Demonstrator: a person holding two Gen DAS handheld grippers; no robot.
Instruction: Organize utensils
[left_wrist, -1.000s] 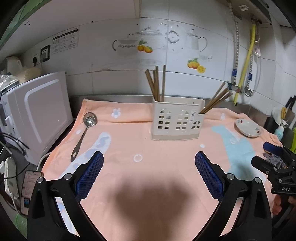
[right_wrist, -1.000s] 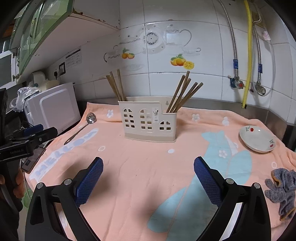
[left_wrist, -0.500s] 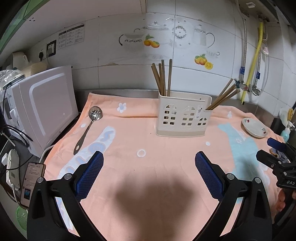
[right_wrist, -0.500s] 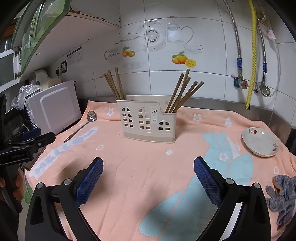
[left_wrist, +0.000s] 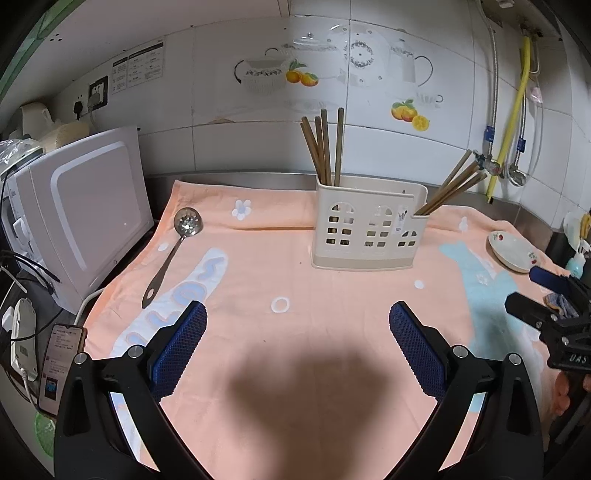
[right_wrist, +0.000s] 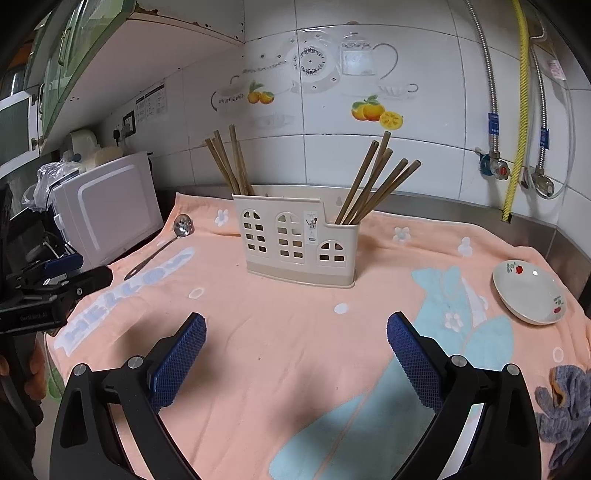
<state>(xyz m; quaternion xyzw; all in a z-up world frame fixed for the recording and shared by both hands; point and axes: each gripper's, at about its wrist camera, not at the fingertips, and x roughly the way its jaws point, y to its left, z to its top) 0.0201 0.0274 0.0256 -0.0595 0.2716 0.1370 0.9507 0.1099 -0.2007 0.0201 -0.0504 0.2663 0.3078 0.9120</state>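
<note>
Between the wide-spread blue pads of my left tongs (left_wrist: 297, 325) lay only peach towel (left_wrist: 295, 280); they gripped nothing and hung above the cloth. My right tongs (right_wrist: 295, 332) stood just as wide apart and were likewise empty over the same towel.

Straight ahead of both pairs stood the cream utensil holder (left_wrist: 365, 229), upright on the towel, well beyond the fingertips. One bunch of chopsticks (left_wrist: 325, 147) rose from its left end, nearly upright, and a second bunch (left_wrist: 452, 188) leaned out to the right from its lower right end.

Ahead and to the left of my left tongs, the slotted spoon (left_wrist: 173, 251) lay flat on the towel, bowl pointing away from me, handle running back toward the left pad, well apart from the holder. Beyond it, off the towel's left edge, stood a white microwave (left_wrist: 85, 206), and a phone (left_wrist: 59, 365) lay beside my left tongs.

Ahead and to the right of my right tongs sat a small white dish (right_wrist: 530, 291) on the towel, with a grey rag (right_wrist: 565, 406) nearer me at the right edge.
</note>
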